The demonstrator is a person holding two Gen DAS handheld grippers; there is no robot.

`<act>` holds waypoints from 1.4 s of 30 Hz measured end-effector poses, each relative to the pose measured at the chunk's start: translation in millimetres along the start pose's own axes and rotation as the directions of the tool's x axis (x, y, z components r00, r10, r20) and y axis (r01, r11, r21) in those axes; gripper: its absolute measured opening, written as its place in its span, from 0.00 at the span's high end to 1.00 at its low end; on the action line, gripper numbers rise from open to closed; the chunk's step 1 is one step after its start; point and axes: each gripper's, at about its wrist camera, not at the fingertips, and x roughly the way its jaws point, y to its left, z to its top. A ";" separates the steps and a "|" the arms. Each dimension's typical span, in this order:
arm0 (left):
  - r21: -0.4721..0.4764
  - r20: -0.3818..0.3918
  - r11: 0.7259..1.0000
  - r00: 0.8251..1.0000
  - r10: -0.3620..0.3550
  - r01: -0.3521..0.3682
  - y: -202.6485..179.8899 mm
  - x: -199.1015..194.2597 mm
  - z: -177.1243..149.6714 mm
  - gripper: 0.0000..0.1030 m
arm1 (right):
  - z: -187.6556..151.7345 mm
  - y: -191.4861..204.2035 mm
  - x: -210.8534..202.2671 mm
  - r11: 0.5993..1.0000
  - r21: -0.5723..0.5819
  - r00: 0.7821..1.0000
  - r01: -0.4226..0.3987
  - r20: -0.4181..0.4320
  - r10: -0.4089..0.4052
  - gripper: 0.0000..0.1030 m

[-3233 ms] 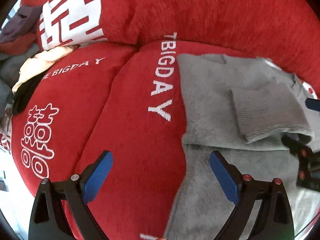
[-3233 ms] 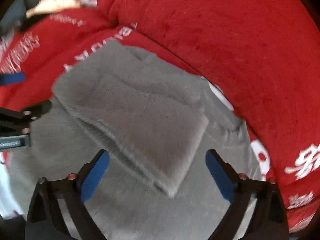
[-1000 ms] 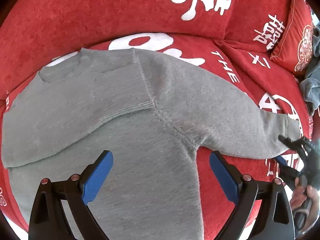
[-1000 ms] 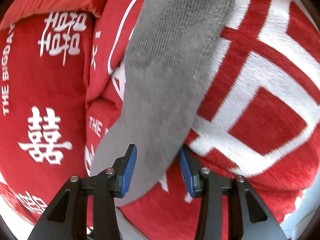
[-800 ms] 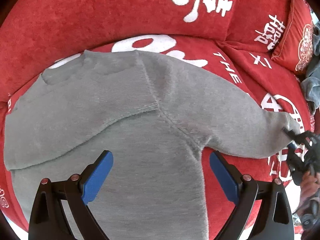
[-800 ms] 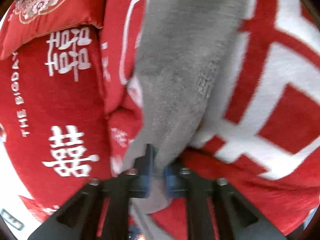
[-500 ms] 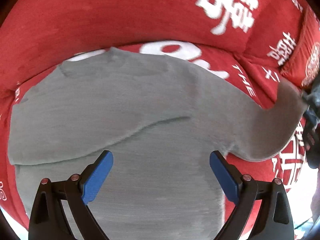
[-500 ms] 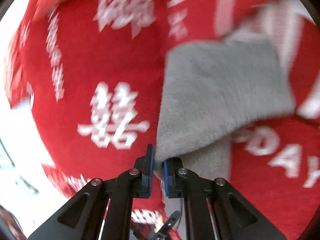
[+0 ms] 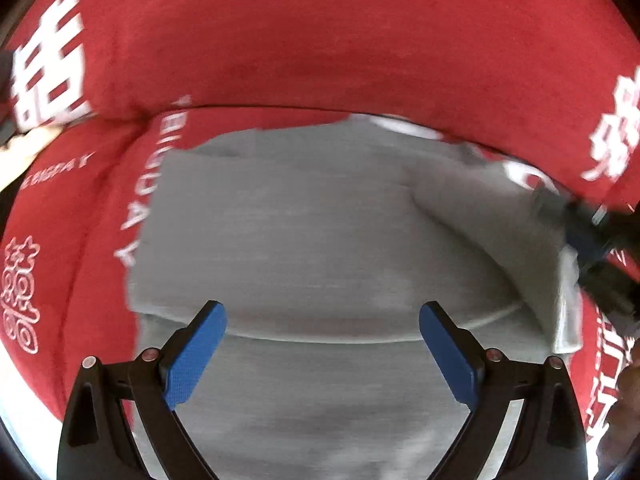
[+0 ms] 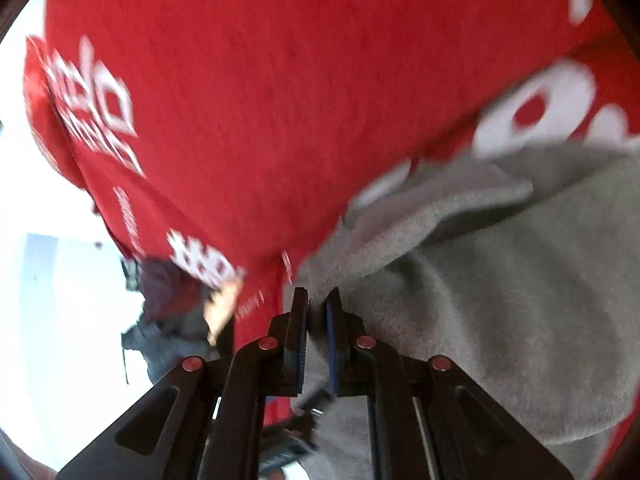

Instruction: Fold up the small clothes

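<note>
The grey sweater (image 9: 320, 240) lies on the red sofa (image 9: 340, 40), one sleeve already folded across its body. The right gripper (image 10: 316, 320), jaws clamped on the other sleeve (image 10: 420, 220), seems to be carrying it inward, though blur hides detail. The left gripper (image 9: 320, 344) hovers above, jaws apart. Other clothes (image 10: 168, 312) sit aside, clear of the fold.

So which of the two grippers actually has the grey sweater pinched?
The right gripper: its fingers are closed on a fold of the grey sweater. The left gripper hangs wide open above it, gripping nothing.
</note>
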 end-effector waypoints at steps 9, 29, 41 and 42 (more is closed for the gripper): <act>-0.070 -0.025 0.998 1.000 0.007 -0.009 53.5 4.9 -11.2 0.05 | -21.2 -12.1 35.1 0.980 0.095 0.984 0.176 -0.037 -0.173 0.38; -0.200 -0.042 0.979 0.999 0.035 -0.043 137.7 -7.6 -42.1 0.05 | -64.5 99.9 180.1 0.801 -0.522 0.860 0.293 -0.223 -0.459 0.81; -0.139 -0.029 0.975 0.983 -0.180 0.174 106.1 2.7 3.5 0.05 | -69.9 -3.2 11.3 0.944 0.080 0.946 0.319 -0.085 -0.313 0.46; -0.128 -0.046 0.971 0.977 -0.210 0.203 101.0 10.0 10.7 0.05 | -71.5 -16.1 -4.8 0.938 0.142 0.949 0.316 -0.056 -0.311 0.46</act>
